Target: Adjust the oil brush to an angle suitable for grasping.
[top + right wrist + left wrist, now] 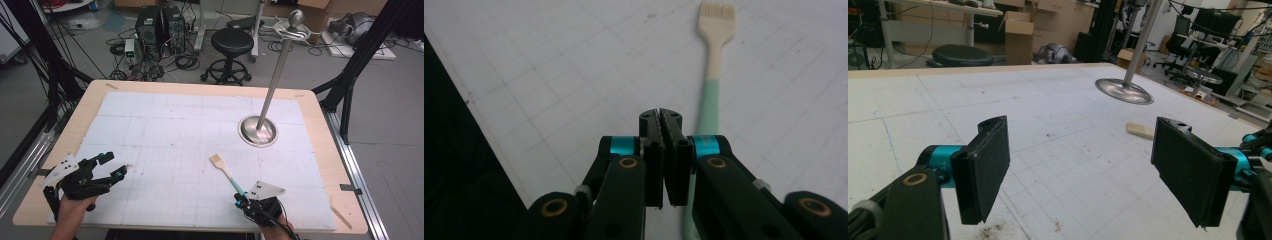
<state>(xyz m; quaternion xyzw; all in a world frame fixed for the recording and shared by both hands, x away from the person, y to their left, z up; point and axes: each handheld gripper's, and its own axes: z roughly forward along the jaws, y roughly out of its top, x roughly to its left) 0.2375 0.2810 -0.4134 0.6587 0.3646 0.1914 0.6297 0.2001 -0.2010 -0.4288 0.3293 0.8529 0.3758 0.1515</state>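
Figure: stage of work with a pastry brush, ordered from largest item to smallest. The desk (310, 150), covered by a white gridded mat, occupies the centre of the high view. A metal stand (260, 131), consisting of a round base and a tall leaning pole, rises in the upper right of the mat and carries nothing on its top hooks. The left tongs (112, 167), at the lower left of the high view, rest with jaws wide apart and nothing between them, as the left gripper view confirms. The right tongs (660, 117), at the lower centre-right edge of the high view, have their jaws pressed together; in the right gripper view the brush's green handle passes just beside and beneath the right jaw rather than between the pads, so no grip is established. The brush (227, 172) lies flat on the mat, bristles toward the centre of the frame, handle end reaching the right tongs. Judged status: the work is at its outset. Remaining: seizing the handle, lifting the brush, and presumably carrying it to the stand.
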